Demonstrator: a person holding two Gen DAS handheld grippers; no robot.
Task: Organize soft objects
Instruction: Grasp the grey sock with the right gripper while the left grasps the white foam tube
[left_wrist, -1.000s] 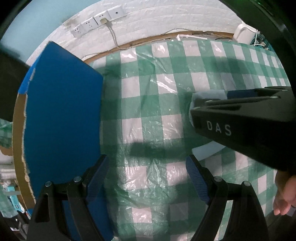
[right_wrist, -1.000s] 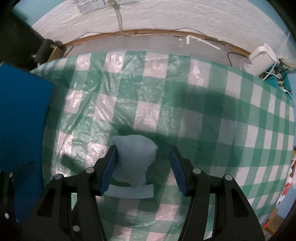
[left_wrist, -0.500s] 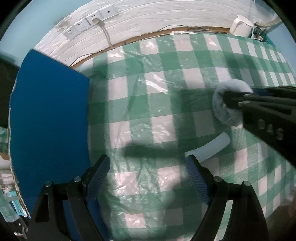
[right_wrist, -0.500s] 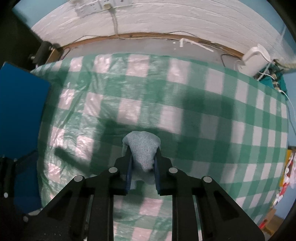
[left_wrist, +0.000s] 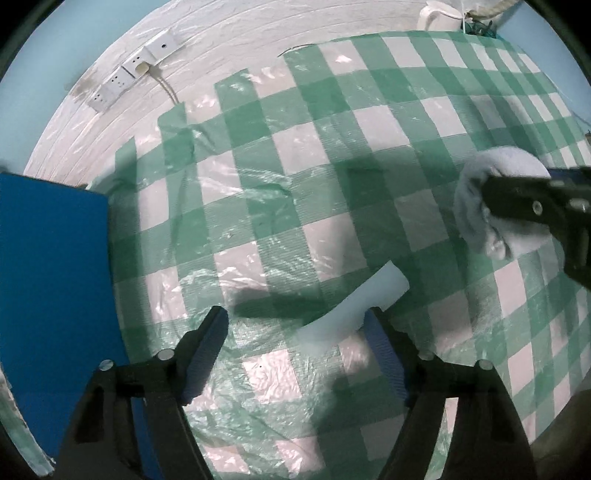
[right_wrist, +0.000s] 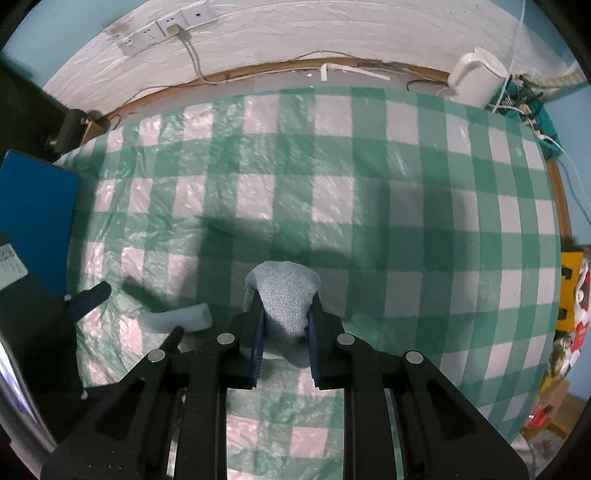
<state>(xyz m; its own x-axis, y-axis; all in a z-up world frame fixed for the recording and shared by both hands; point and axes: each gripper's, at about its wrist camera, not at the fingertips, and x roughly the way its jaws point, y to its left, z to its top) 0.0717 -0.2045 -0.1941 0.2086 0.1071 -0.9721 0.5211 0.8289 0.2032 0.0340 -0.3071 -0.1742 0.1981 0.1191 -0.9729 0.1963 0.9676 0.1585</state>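
Right wrist view, right claw (right_wrist: 284, 345) clamped on rolled blue sock (right_wrist: 286, 295) above checked bench (right_wrist: 406, 229), left claw (left_wrist: 295, 354) spread wide near pale strip (left_wrist: 354, 308).

The middle and far stretch of the checked tablecloth (right_wrist: 332, 177) lies open, offering wide passage for either gripper. A blue box (left_wrist: 51, 295) walls off the left edge, close beside the left gripper (left_wrist: 295, 354), whose spread jaws stand just short of a pale foam strip (left_wrist: 354, 306) lying on the cloth. A white kettle (right_wrist: 476, 77) and tangled cables (right_wrist: 532, 107) crowd the far right corner by the wall
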